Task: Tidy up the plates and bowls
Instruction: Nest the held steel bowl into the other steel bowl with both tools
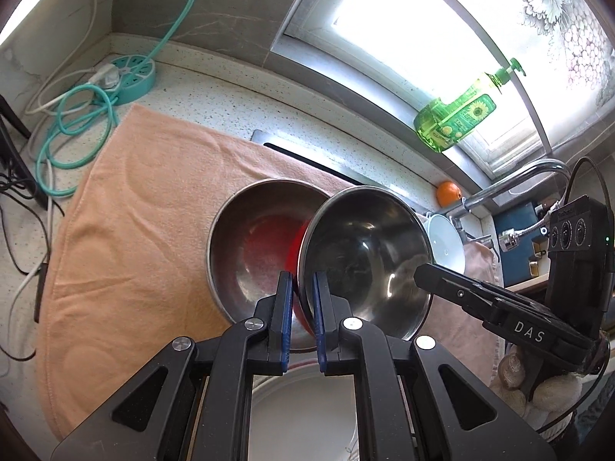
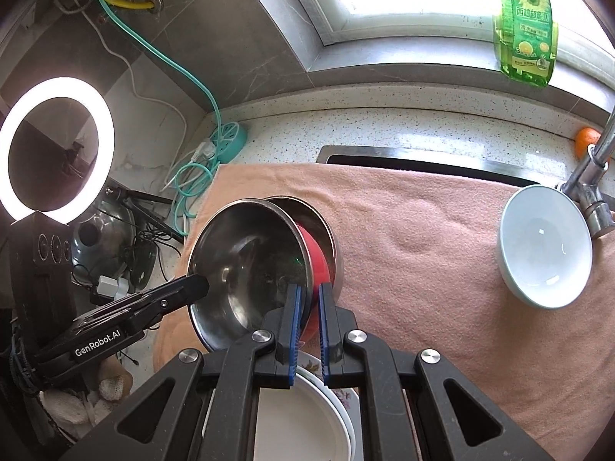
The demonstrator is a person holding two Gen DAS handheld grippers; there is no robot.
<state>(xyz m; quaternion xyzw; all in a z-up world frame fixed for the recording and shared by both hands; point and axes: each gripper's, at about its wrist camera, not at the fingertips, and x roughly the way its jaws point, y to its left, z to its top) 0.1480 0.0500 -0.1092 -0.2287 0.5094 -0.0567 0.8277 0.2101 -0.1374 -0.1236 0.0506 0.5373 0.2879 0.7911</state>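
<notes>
right under the lens, a stack of white plates [image 1: 303, 411] sits at the near edge, half hidden by the gripper bodies. just past it, the left gripper [image 1: 301, 307] has its blue pads nearly together, pinching the near left rim of a steel bowl with a red outside [image 1: 365, 253]. over on the other side, the right gripper [image 2: 309, 309] is nipped onto the same bowl's rim, so both hands carry it, tilted, mouth toward the cameras. it hangs right over a second steel bowl [image 1: 250, 246] resting upright on the peach towel [image 1: 127, 207]; whether the two bowls touch, hard to say. far right on the towel, a pale white bowl [image 2: 546, 246] stands beside the tap [image 2: 592, 176]. a small orange [image 2: 586, 140] sits on the speckled counter behind it, a green soap bottle [image 2: 526, 23] up on the window sill, and a teal power strip [image 1: 132, 77] with looping cables far left.
</notes>
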